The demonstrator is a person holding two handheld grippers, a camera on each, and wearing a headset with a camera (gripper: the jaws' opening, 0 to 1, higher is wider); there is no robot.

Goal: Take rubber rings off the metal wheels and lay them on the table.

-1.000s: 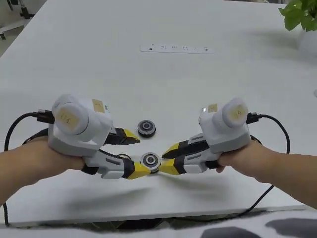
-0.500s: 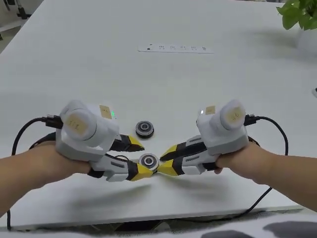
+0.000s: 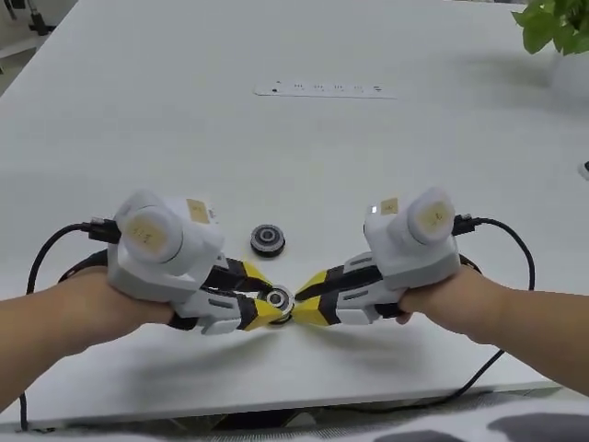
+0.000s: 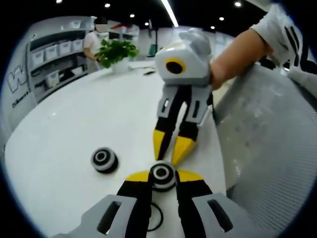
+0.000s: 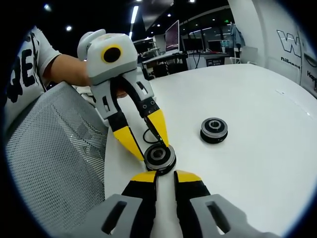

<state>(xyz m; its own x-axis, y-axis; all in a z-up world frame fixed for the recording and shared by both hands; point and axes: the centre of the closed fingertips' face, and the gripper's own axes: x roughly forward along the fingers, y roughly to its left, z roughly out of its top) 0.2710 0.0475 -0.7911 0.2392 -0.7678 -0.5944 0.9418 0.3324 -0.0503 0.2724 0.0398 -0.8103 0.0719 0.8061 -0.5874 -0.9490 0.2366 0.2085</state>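
Where the wheel in hand lies: the held wheel (image 3: 279, 300) is near the front edge of the table (image 3: 368, 138), squarely between the two sets of yellow tips. Whether it rests on the top or hangs just clear of it cannot be told.
Axis: its face is turned up toward the head view, so the axle stands roughly upright. The rubber ring (image 5: 172, 161) runs round the rim about level with both pairs of jaws.
Left gripper (image 3: 265, 299): it comes in from the person's left. Its jaws are clamped on the wheel, one tip on each side of the rim.
Right gripper (image 3: 302, 299): it comes in from the opposite side, jaws drawn nearly together with the tips at the rim facing it. Whether they have the ring nipped or merely touch it cannot be told.
Deciding relation: the grippers face each other tip to tip with the wheel as the one thing between them. Judged from that, the ring would come away toward the right while the left holds.
Second wheel (image 3: 268, 239): it lies flat just beyond the tips, apart from both.
Thin black loop (image 4: 154, 216): it lies on the table under the left jaws, possibly a ring already off.
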